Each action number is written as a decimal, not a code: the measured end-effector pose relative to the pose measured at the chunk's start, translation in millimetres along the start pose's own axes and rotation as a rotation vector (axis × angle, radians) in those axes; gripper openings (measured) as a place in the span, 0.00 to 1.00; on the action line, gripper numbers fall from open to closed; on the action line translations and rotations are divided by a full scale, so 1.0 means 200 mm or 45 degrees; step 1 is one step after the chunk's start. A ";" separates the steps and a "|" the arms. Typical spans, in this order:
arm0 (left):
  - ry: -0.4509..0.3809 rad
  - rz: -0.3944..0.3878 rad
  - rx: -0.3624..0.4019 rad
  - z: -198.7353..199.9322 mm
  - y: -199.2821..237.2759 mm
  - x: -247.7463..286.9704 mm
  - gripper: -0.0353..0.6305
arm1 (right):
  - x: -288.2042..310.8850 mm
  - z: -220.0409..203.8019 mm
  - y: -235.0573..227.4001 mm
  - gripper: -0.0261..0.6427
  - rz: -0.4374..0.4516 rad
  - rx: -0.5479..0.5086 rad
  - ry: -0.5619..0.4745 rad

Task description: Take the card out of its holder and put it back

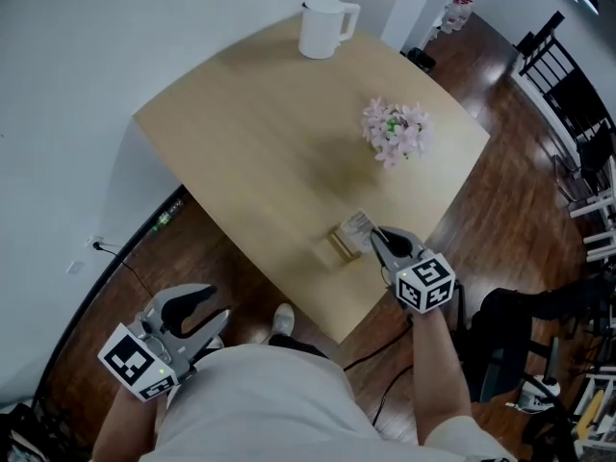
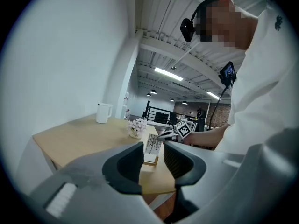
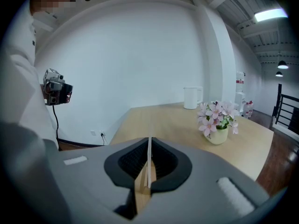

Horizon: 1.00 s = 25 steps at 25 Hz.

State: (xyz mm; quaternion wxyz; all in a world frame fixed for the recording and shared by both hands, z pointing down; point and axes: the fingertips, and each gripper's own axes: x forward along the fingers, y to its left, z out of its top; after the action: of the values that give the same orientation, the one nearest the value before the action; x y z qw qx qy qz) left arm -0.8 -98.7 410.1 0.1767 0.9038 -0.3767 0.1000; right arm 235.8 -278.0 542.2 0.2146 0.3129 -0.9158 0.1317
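Note:
A small wooden card holder [image 1: 341,244] stands near the table's front edge. A white printed card [image 1: 359,223] stands upright at it. My right gripper [image 1: 375,235] is shut on the card's right edge. In the right gripper view the card [image 3: 149,160] shows edge-on, pinched between the pads, with the holder [image 3: 139,195] below it. I cannot tell whether the card sits fully in the slot. My left gripper [image 1: 221,302] hangs open and empty off the table at the lower left. Its view shows the card [image 2: 152,143] and the right gripper [image 2: 162,136] beyond its own spread jaws [image 2: 153,160].
On the light wooden table [image 1: 250,133] stand a white pitcher [image 1: 325,27] at the far edge and a small pot of pink flowers [image 1: 397,131] at mid right. Black chairs [image 1: 568,85] stand to the right. Cables lie on the wooden floor [image 1: 144,258].

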 end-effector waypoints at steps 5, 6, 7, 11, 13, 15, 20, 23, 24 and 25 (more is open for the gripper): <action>0.017 0.000 -0.007 -0.01 0.00 0.03 0.27 | 0.03 -0.02 -0.02 0.07 0.025 0.002 0.023; 0.017 -0.001 -0.007 -0.01 0.00 0.04 0.27 | 0.04 -0.03 -0.02 0.07 0.029 0.002 0.024; 0.017 -0.002 -0.007 -0.01 0.00 0.04 0.27 | 0.04 -0.03 -0.02 0.07 0.032 0.002 0.025; 0.020 0.002 -0.007 0.00 -0.01 0.06 0.27 | 0.07 -0.09 -0.02 0.07 0.048 0.001 0.045; 0.026 0.004 -0.009 0.00 -0.01 0.06 0.27 | 0.08 -0.13 -0.03 0.07 0.059 0.008 0.050; 0.033 0.007 -0.009 -0.01 -0.01 0.06 0.27 | 0.10 -0.16 -0.04 0.07 0.072 0.013 0.054; 0.043 0.022 -0.014 -0.01 0.00 0.05 0.27 | 0.13 -0.23 -0.04 0.07 0.100 0.023 0.069; 0.049 0.029 -0.015 -0.01 0.00 0.04 0.27 | 0.14 -0.25 -0.05 0.07 0.108 0.031 0.065; 0.051 0.031 -0.015 -0.01 0.00 0.03 0.27 | 0.14 -0.25 -0.05 0.07 0.110 0.027 0.063; 0.053 0.031 -0.015 -0.02 0.00 0.02 0.26 | 0.14 -0.25 -0.05 0.07 0.110 0.019 0.064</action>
State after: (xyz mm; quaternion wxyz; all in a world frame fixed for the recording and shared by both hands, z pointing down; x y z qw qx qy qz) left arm 2.2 -100.4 414.5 0.1886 0.8958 -0.3846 0.1187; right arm 238.3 -280.7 599.9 0.2293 0.2713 -0.9218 0.1555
